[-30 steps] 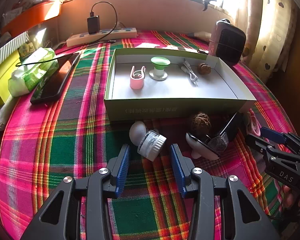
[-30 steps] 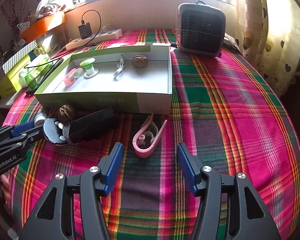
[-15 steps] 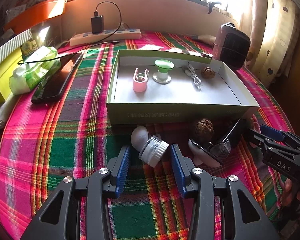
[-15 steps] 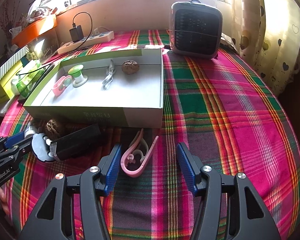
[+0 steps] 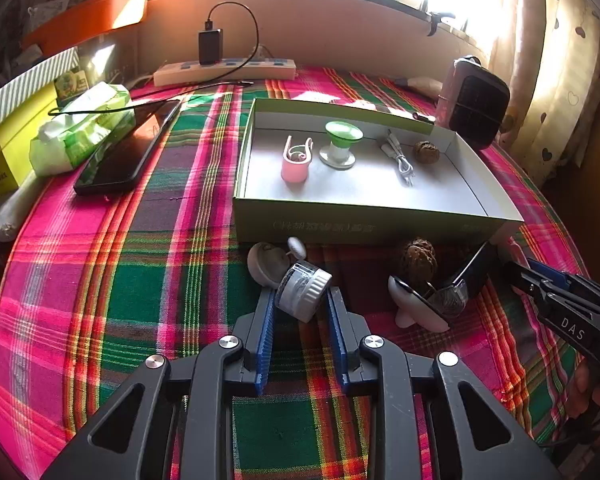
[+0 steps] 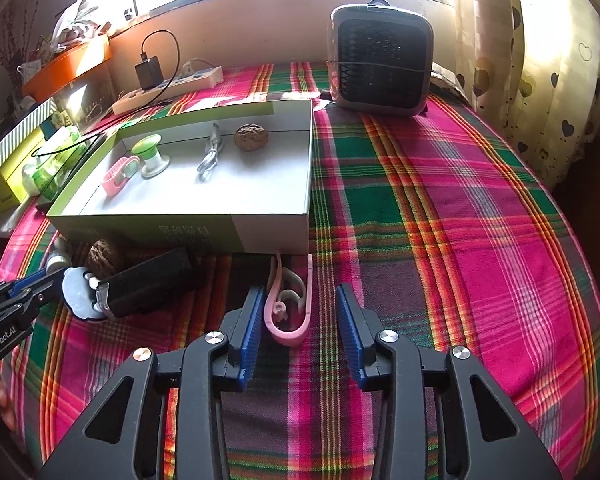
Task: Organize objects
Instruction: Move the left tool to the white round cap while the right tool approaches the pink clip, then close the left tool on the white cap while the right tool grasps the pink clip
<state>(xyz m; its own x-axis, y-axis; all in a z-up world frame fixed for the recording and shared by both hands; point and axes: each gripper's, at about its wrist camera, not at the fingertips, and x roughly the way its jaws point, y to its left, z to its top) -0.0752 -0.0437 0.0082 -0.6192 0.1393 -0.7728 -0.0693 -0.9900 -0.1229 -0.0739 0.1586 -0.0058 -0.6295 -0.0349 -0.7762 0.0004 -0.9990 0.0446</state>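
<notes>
My left gripper (image 5: 300,294) is closing, and its blue pads press both sides of a small white-capped jar (image 5: 304,292) lying tilted on the plaid cloth. A white lid (image 5: 266,264) lies just behind it. My right gripper (image 6: 299,292) is also closing around a pink clip (image 6: 290,308). Its left pad is near the clip and its right pad stands clear of it. A green-walled open box (image 6: 180,232) ahead holds another pink clip (image 5: 296,160), a green spool (image 5: 340,144), a white cable (image 5: 400,158) and a walnut (image 5: 426,151).
A second walnut (image 5: 419,260) and a black-and-white gadget (image 5: 440,300) lie between the grippers by the box front. A phone (image 5: 128,148), a wipes pack (image 5: 80,128) and a power strip (image 5: 224,72) sit to the left and back. A small fan (image 6: 380,60) stands behind.
Both pairs of jaws have narrowed a lot. The left pads came in against the jar. The right pads drew closer around the pink clip, which now lies further between them.
</notes>
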